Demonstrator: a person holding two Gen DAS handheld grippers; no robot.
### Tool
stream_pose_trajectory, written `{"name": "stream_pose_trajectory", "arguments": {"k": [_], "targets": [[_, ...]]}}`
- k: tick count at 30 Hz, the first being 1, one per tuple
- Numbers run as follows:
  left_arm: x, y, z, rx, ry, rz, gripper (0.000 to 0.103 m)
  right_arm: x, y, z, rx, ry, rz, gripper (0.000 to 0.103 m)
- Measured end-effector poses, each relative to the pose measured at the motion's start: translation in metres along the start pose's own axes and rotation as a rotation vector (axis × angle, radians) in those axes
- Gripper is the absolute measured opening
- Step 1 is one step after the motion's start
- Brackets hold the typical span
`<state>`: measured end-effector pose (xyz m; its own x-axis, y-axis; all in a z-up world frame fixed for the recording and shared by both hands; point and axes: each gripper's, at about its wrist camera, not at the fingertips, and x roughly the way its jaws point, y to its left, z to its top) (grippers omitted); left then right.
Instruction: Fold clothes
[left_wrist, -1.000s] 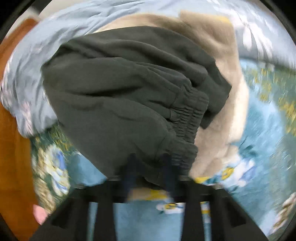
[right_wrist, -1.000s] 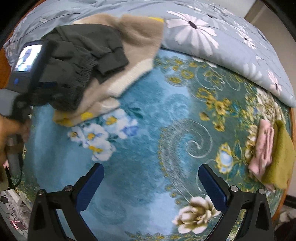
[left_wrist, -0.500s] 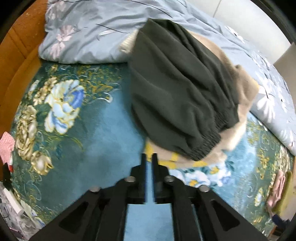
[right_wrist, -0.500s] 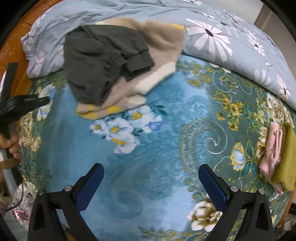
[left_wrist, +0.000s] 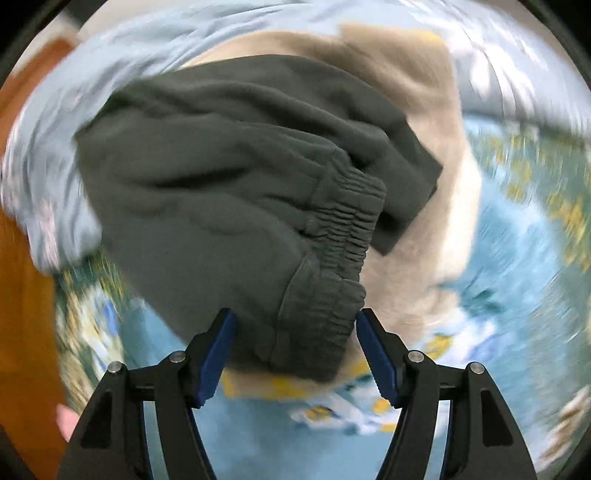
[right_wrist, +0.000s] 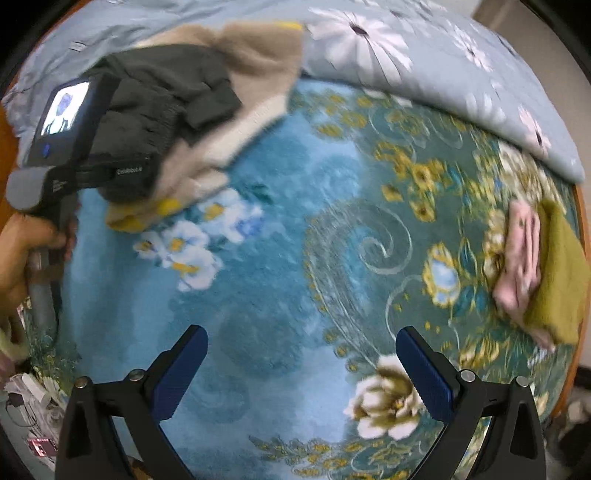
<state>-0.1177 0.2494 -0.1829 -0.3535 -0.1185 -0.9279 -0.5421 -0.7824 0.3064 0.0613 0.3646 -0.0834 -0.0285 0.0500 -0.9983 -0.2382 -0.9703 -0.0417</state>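
A dark grey-green garment (left_wrist: 229, 192) with elastic cuffs lies bunched on a beige sweater (left_wrist: 406, 92) on the bed. My left gripper (left_wrist: 295, 332) points steeply down at it. Its jaws are opening, and the nearest cuff lies between the blue pads (left_wrist: 218, 347) without being pinched. The right wrist view shows the same pile at upper left, the dark garment (right_wrist: 162, 92) on the beige sweater (right_wrist: 258, 55), with the left tool's body (right_wrist: 74, 147) over it. My right gripper (right_wrist: 301, 354) hangs open above the blue floral blanket (right_wrist: 277, 258) with nothing between its fingers.
A grey-blue flowered duvet (right_wrist: 406, 55) runs along the far side. A folded pink piece (right_wrist: 521, 258) and an olive one (right_wrist: 561, 273) sit at the blanket's right edge. An orange wooden bed frame (left_wrist: 22, 295) borders the left. A person's hand (right_wrist: 22, 251) grips the left tool.
Half a second ago the left gripper was shut and drawn back from the pile. It has since come in close over the dark garment with its jaws spread. The right gripper stays open.
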Motion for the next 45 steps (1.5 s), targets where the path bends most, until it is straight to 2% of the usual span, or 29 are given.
{"name": "stream_pose_trajectory", "arguments": {"k": [1, 7, 8, 12, 15, 17, 19, 23, 25, 28, 29, 31, 33, 35, 36, 38, 39, 41, 45], "targets": [[0.001, -0.003, -0.001, 0.028, -0.018, 0.025, 0.072, 0.005, -0.002, -0.002, 0.004, 0.015, -0.006, 0.103], [-0.014, 0.039, -0.028, -0.257, -0.126, -0.027, 0.072, 0.023, -0.004, -0.005, 0.03, 0.059, 0.002, 0.103], [-0.016, 0.053, -0.038, -0.347, -0.129, -0.053, 0.072, 0.024, 0.0, -0.003, 0.026, 0.058, 0.01, 0.103], [-0.013, 0.115, -0.079, -0.722, -0.073, -0.107, 0.071, 0.026, 0.018, 0.001, -0.011, 0.049, 0.047, 0.103], [0.004, 0.162, -0.109, -1.004, 0.006, -0.219, 0.069, 0.027, 0.03, 0.001, -0.027, 0.053, 0.078, 0.103], [0.012, 0.168, -0.117, -1.065, 0.044, -0.27, 0.069, 0.03, 0.033, 0.001, -0.027, 0.063, 0.08, 0.103], [0.003, 0.172, -0.116, -1.047, 0.029, -0.289, 0.069, 0.032, 0.034, -0.001, -0.011, 0.07, 0.079, 0.103], [-0.016, 0.149, -0.09, -0.95, -0.027, -0.401, 0.074, 0.034, 0.031, -0.001, 0.021, 0.081, 0.089, 0.103], [-0.017, 0.136, -0.071, -0.938, -0.016, -0.429, 0.079, 0.034, 0.03, -0.001, 0.031, 0.083, 0.087, 0.103], [-0.013, 0.117, -0.043, -0.917, 0.018, -0.467, 0.079, 0.03, 0.029, -0.001, 0.034, 0.082, 0.095, 0.103], [-0.007, 0.11, -0.034, -0.894, 0.054, -0.458, 0.079, 0.029, 0.029, -0.001, 0.031, 0.081, 0.089, 0.103], [0.006, 0.094, -0.018, -0.795, 0.137, -0.37, 0.079, 0.027, 0.026, -0.001, 0.037, 0.08, 0.077, 0.103], [0.017, 0.085, -0.013, -0.687, 0.177, -0.303, 0.079, 0.024, 0.021, -0.001, 0.052, 0.079, 0.072, 0.103], [0.022, 0.092, -0.023, -0.701, 0.172, -0.29, 0.073, 0.02, 0.017, -0.001, 0.062, 0.071, 0.073, 0.103], [0.022, 0.098, -0.032, -0.722, 0.18, -0.286, 0.061, 0.018, 0.016, -0.001, 0.058, 0.066, 0.071, 0.103], [0.022, 0.112, -0.052, -0.766, 0.196, -0.277, 0.051, 0.015, 0.015, -0.002, 0.054, 0.059, 0.067, 0.103], [0.022, 0.118, -0.062, -0.788, 0.204, -0.273, 0.041, 0.014, 0.015, -0.001, 0.057, 0.058, 0.065, 0.103], [0.018, 0.134, -0.084, -0.833, 0.208, -0.274, 0.037, 0.01, 0.015, -0.001, 0.072, 0.048, 0.078, 0.103], [-0.005, 0.175, -0.152, -0.885, 0.194, -0.243, 0.031, 0.003, 0.025, 0.002, 0.066, 0.03, 0.114, 0.103]]}}
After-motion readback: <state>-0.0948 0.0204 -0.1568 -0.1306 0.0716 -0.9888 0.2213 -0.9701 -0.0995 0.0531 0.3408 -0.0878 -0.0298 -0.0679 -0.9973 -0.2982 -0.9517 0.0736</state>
